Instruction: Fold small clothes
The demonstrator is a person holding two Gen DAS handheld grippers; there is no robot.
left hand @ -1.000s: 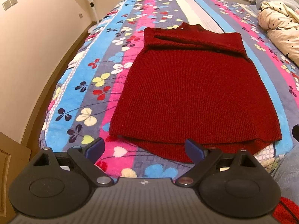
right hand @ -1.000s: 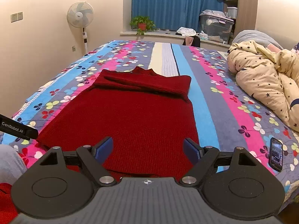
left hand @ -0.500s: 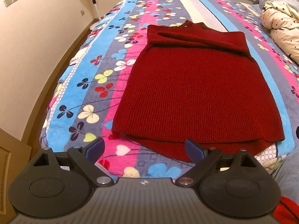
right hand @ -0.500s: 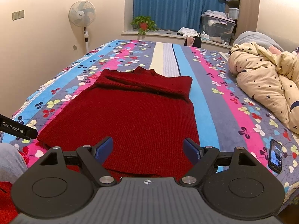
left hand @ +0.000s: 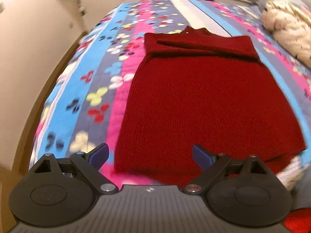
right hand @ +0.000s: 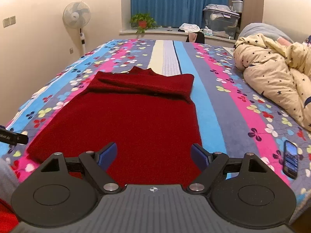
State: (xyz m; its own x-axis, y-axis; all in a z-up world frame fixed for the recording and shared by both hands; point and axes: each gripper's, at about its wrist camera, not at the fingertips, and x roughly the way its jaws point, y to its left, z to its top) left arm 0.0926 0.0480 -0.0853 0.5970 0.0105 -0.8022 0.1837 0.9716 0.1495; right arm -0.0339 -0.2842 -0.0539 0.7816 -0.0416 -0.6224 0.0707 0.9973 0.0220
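Note:
A dark red knitted sweater [left hand: 204, 101] lies flat on the striped flowered bedspread [left hand: 101, 77], its sleeves folded across the chest at the far end. It also shows in the right wrist view [right hand: 124, 120]. My left gripper [left hand: 150, 156] is open and empty, just above the sweater's near left hem corner. My right gripper [right hand: 154, 155] is open and empty, over the near right part of the hem. The left gripper's tip [right hand: 13, 137] shows at the left edge of the right wrist view.
A cream star-print duvet [right hand: 276, 77] is heaped on the bed's right side. A phone [right hand: 290, 161] lies on the bedspread near the right front. A standing fan [right hand: 76, 17] and a wall are on the left. The bed's front edge is just below both grippers.
The left gripper has moved forward and right, down toward the sweater's near left corner; its view is motion-blurred. The right gripper has edged slightly closer to the hem. Both stay open.

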